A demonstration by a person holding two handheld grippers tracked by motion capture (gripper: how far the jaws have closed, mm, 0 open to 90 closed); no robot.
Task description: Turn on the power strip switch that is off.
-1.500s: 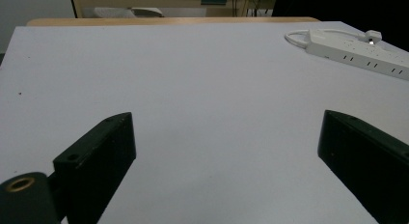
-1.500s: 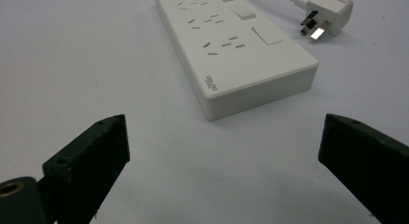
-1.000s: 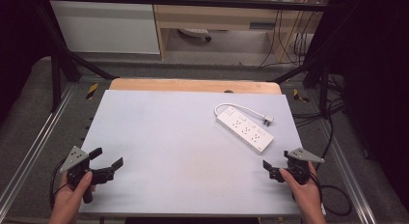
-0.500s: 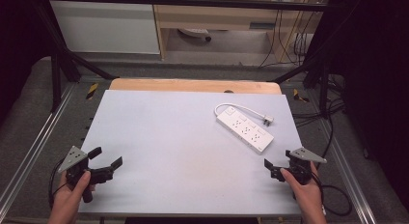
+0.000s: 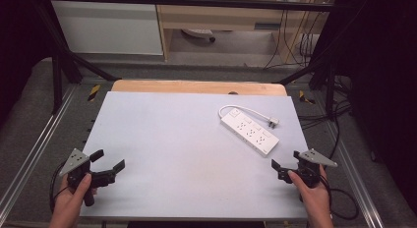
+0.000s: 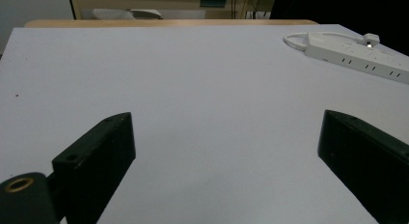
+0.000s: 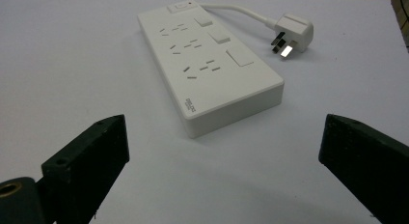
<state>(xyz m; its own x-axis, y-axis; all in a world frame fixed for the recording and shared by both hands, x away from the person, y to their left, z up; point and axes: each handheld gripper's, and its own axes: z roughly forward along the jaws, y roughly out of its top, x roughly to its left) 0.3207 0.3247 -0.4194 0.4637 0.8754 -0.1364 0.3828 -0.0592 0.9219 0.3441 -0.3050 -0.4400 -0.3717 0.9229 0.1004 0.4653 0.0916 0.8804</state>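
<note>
A white power strip (image 7: 208, 64) lies flat on the pale table (image 5: 187, 139), straight ahead of the right gripper (image 7: 224, 151), whose jaws are spread wide with nothing between them. The strip's near end sits just beyond the gap between the jaws, its plug (image 7: 293, 32) resting beside its far end. The left gripper (image 6: 226, 156) is well apart from the strip, jaws likewise spread over bare tabletop.
</note>
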